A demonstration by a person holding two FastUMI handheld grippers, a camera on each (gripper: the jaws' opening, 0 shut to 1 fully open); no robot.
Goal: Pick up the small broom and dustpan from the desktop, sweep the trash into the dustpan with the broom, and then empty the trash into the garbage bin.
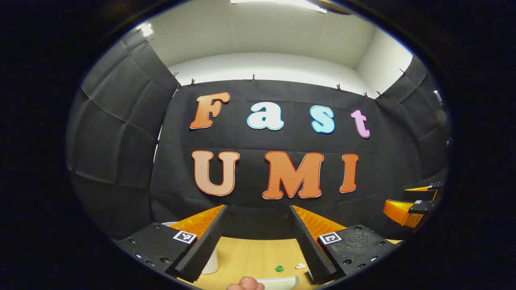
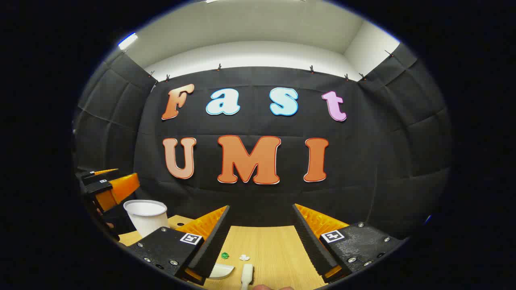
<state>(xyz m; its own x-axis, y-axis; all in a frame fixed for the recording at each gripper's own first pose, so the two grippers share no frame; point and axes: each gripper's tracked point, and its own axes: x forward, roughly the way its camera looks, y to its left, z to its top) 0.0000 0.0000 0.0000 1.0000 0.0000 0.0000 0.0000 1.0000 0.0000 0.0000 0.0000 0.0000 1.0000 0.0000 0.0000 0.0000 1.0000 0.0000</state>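
Observation:
On the wooden desktop (image 2: pixel 274 245) lie a green scrap (image 2: pixel 225 255) and a white scrap (image 2: pixel 244 257). Just in front of them, at the bottom of the right gripper view, are a white curved piece that looks like the dustpan (image 2: pixel 221 270) and a white handle (image 2: pixel 246 276). My right gripper (image 2: pixel 261 207) hovers open above them with nothing between its fingers. In the left gripper view the green scrap (image 1: pixel 279 268) and white scrap (image 1: pixel 300 266) lie beyond a white curved edge (image 1: pixel 278 282). The left gripper (image 1: pixel 258 209) is open and empty.
A white ribbed bin (image 2: pixel 147 217) stands at the desk's left, partly behind my left finger as the bin (image 1: pixel 210 262). The other gripper (image 1: pixel 415 205) hangs at the right. A fingertip (image 1: pixel 246 284) shows at the bottom edge. Black booth walls close the back and sides.

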